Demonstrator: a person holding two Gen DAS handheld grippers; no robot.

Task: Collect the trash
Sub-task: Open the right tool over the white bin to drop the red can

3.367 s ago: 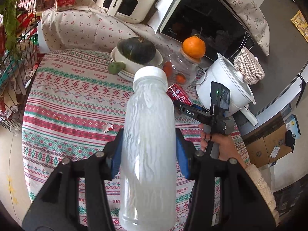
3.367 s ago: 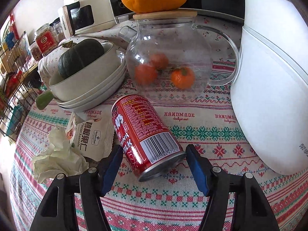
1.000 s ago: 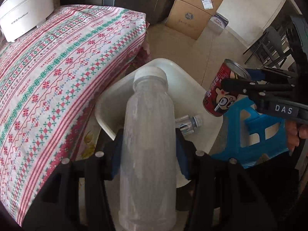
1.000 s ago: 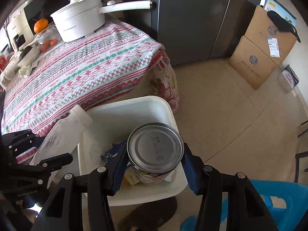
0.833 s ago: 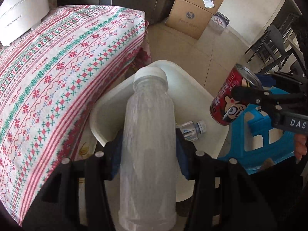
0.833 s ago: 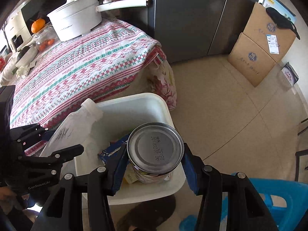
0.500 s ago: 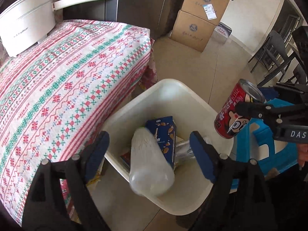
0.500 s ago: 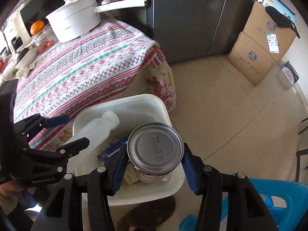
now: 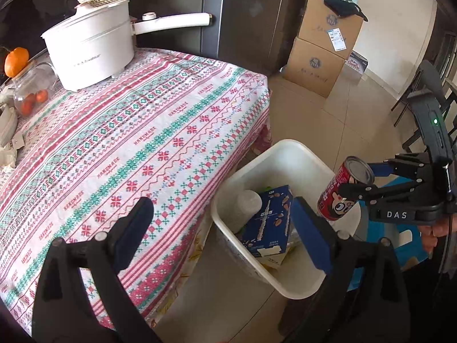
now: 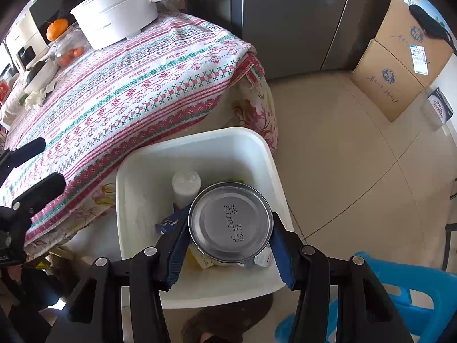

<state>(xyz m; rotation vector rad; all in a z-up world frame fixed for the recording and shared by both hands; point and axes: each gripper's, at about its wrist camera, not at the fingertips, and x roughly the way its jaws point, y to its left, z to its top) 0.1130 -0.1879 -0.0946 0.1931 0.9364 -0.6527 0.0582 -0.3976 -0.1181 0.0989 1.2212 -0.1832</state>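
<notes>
A white bin (image 9: pixel 288 148) (image 10: pixel 197 143) stands on the floor beside the table corner. The clear plastic bottle (image 9: pixel 247 208) (image 10: pixel 185 187) lies inside it next to a blue carton (image 9: pixel 268 223). My left gripper (image 9: pixel 222 225) is open and empty above the bin's near side; it also shows at the left edge of the right wrist view (image 10: pixel 31 165). My right gripper (image 10: pixel 230 237) (image 9: pixel 360 183) is shut on a red drink can (image 9: pixel 342 193) (image 10: pixel 230 223) and holds it above the bin's right rim.
The table with its patterned cloth (image 9: pixel 128 131) holds a white pot (image 9: pixel 91 54), a glass teapot with oranges (image 9: pixel 31 88) and crumpled paper (image 10: pixel 34 97). Cardboard boxes (image 9: pixel 322 45) stand by the dark fridge (image 10: pixel 291 17). A blue stool (image 10: pixel 400 288) is at the right.
My left gripper has opened and dropped the plastic bottle into the bin, then drawn back and up. My right gripper keeps the can over the bin.
</notes>
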